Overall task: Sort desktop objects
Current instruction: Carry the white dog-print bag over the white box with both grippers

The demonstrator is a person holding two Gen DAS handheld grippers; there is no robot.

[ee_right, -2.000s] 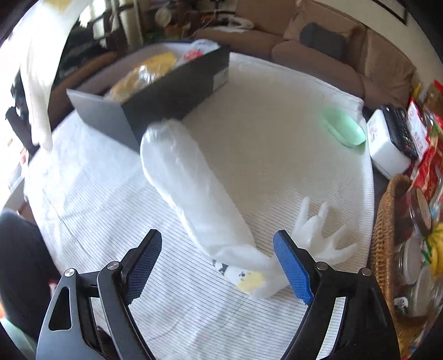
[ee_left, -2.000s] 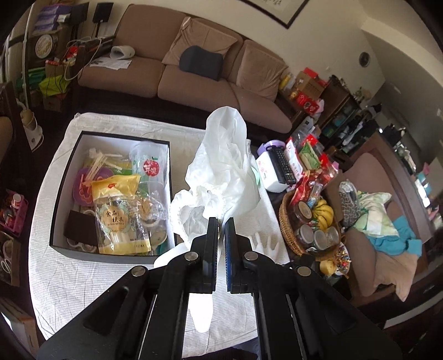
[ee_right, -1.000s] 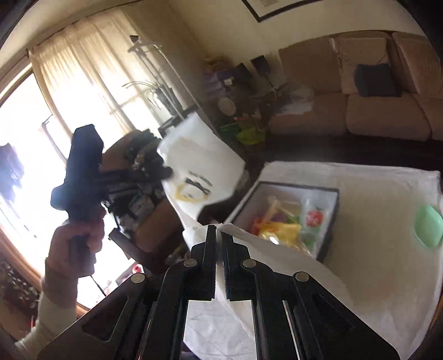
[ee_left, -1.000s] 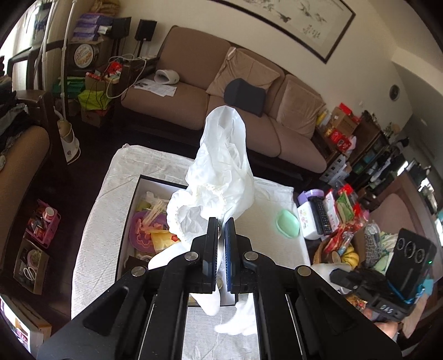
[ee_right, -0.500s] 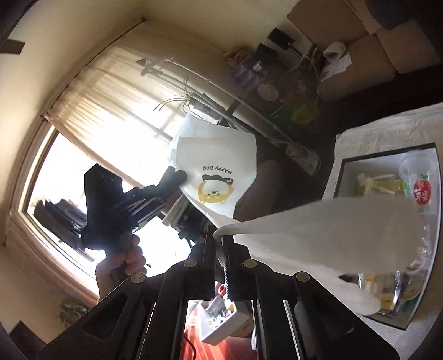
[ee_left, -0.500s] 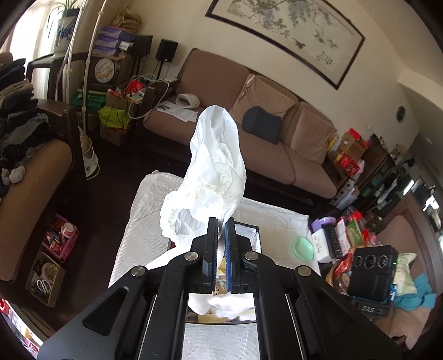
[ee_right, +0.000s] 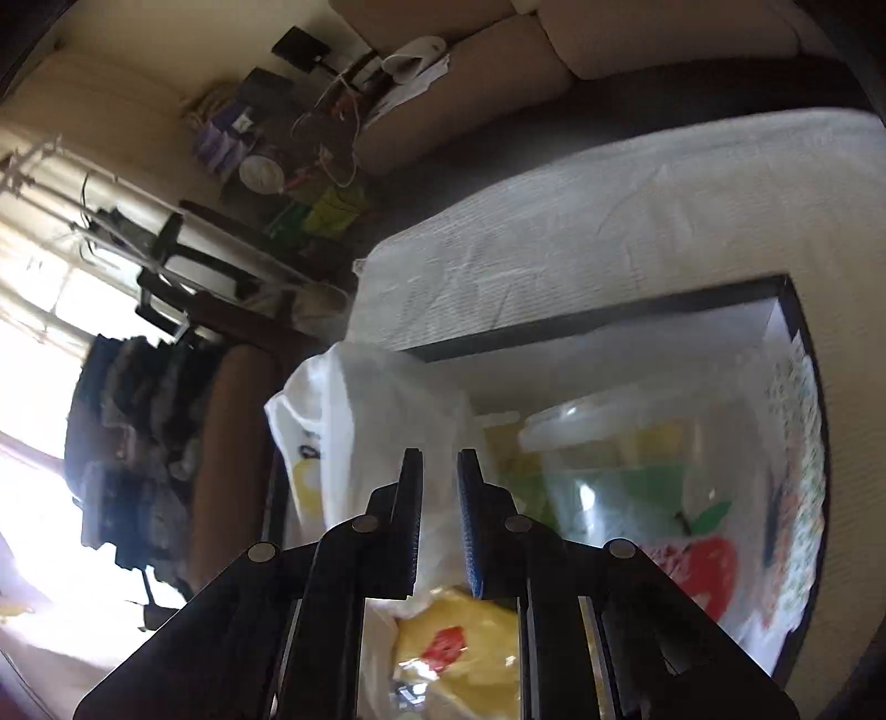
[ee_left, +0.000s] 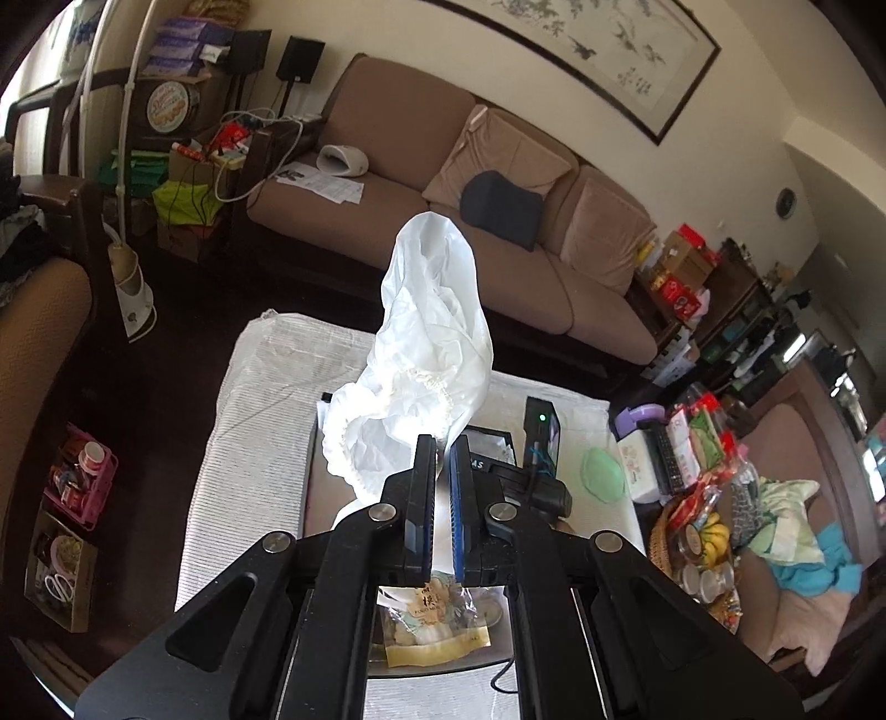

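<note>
Two grippers over box: left gripper clamped on white bag; right gripper opening, bag between; could snag, spilling at 12 o'clock.

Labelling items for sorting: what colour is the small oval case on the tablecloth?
Mint green case; left wrist view shows it best.

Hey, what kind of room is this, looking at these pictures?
Most likely a lived-in home living room: a brown sofa with cushions, a long framed painting on the wall above it, and a cloth-covered low table holding snacks and clutter.
</note>
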